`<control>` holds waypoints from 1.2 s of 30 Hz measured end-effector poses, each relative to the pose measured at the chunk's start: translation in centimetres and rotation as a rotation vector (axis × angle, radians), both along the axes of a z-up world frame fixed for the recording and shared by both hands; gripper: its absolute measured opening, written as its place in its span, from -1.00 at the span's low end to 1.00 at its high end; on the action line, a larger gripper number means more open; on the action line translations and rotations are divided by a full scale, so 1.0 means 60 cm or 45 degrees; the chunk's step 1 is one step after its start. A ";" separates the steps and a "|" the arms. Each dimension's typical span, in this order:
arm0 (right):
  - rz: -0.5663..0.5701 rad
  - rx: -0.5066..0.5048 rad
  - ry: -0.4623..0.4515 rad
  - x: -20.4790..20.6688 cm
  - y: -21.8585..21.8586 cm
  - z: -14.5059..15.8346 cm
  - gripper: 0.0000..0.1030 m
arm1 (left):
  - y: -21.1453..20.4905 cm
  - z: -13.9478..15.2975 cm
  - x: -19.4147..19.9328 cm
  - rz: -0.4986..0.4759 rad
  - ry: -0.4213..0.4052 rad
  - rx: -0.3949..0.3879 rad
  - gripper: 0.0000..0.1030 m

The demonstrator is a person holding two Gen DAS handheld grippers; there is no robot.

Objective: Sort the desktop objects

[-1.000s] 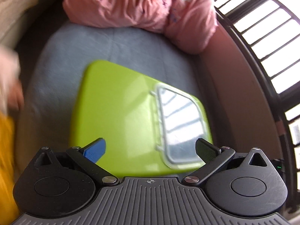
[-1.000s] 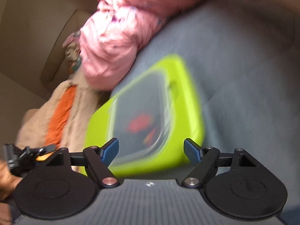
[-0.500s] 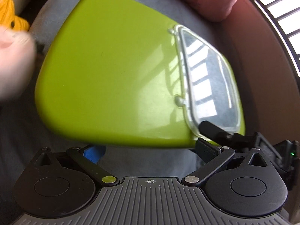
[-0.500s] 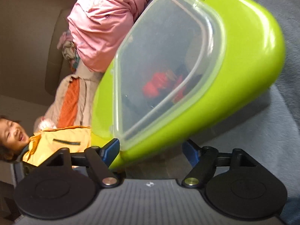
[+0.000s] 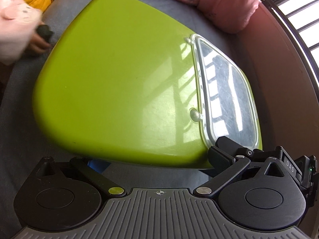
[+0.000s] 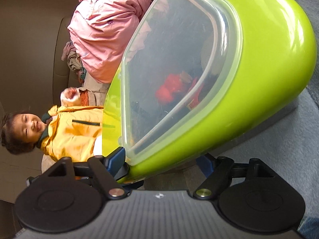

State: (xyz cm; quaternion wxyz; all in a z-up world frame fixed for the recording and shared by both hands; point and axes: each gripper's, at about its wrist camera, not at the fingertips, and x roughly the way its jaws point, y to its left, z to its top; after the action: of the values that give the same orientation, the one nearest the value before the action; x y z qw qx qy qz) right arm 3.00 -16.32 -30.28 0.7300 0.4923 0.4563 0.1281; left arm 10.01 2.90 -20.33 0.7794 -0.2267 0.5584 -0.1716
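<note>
— Fingers first: how do they stand on each side?

— On the left gripper [image 5: 157, 161] they are spread wide, with the near edge of the lime-green box [image 5: 119, 83] sitting between them. The blue-padded finger [image 5: 98, 164] goes under the box's near left rim and is mostly hidden; the black one shows at the near right corner. Whether either pad touches the plastic, I cannot tell.

— And the right gripper?

— The right gripper [image 6: 163, 162] is also wide, straddling the near corner of the same box [image 6: 269, 69]. One blue pad [image 6: 116, 157] lies against the left rim just beside the clear lid [image 6: 179, 75]; the other sits under the shadowed underside on the right. Contact there is not clear.

— Where does the box sit?

— On a grey cushion [image 5: 18, 123], tilted in the right wrist view, with its clear lid closed. Red items [image 6: 171, 89] show through the lid. In the left wrist view the lid [image 5: 225, 99] is on the box's right part.

— What else is around?

— A pink jacket [image 5: 219, 2] lies far behind the box, and window bars [image 5: 295, 18] run along the far right. A child in a yellow coat [image 6: 69, 131] is left of the box.
</note>
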 end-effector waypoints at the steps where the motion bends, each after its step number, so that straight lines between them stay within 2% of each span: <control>1: 0.001 0.002 0.000 0.001 -0.003 -0.001 0.54 | -0.002 -0.001 -0.002 0.003 0.004 -0.003 1.00; 5: -0.011 -0.015 0.013 -0.007 -0.016 0.003 0.54 | 0.000 -0.001 -0.028 0.007 0.013 0.011 1.00; 8: -0.045 -0.057 0.037 -0.030 -0.035 0.016 0.56 | -0.010 0.012 -0.039 -0.007 -0.007 0.077 1.00; 13: -0.216 -0.108 0.055 -0.067 -0.085 0.023 0.55 | -0.039 0.039 -0.061 -0.056 -0.025 0.151 1.00; 16: -0.273 -0.132 0.081 -0.068 -0.111 0.027 0.55 | -0.053 0.075 -0.094 -0.091 -0.023 0.154 1.00; 18: -0.250 -0.110 0.100 -0.075 -0.118 0.040 0.59 | -0.059 0.108 -0.127 -0.121 -0.030 0.158 1.00; 21: -0.179 -0.211 0.096 -0.097 -0.107 0.090 0.71 | -0.070 0.180 -0.191 -0.204 -0.092 0.177 1.00; 26: -0.035 -0.467 -0.019 -0.137 -0.067 0.198 0.96 | -0.069 0.298 -0.284 -0.251 -0.209 0.224 1.00; 30: 0.082 -0.670 -0.112 -0.169 -0.035 0.285 1.00 | -0.071 0.339 -0.325 -0.254 -0.239 0.276 1.00; 33: 0.170 -0.822 -0.182 -0.194 -0.011 0.350 1.00 | -0.110 0.332 -0.320 -0.186 -0.230 0.348 1.00; 36: 0.245 -0.976 -0.246 -0.216 0.012 0.408 1.00 | -0.124 0.327 -0.330 -0.173 -0.227 0.431 1.00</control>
State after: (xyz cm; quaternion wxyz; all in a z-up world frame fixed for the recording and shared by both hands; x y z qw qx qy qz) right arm -9.98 -15.61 -5.83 0.8850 0.1252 0.4442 0.0622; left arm -9.80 -4.52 -0.74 0.8393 -0.0381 0.5222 -0.1468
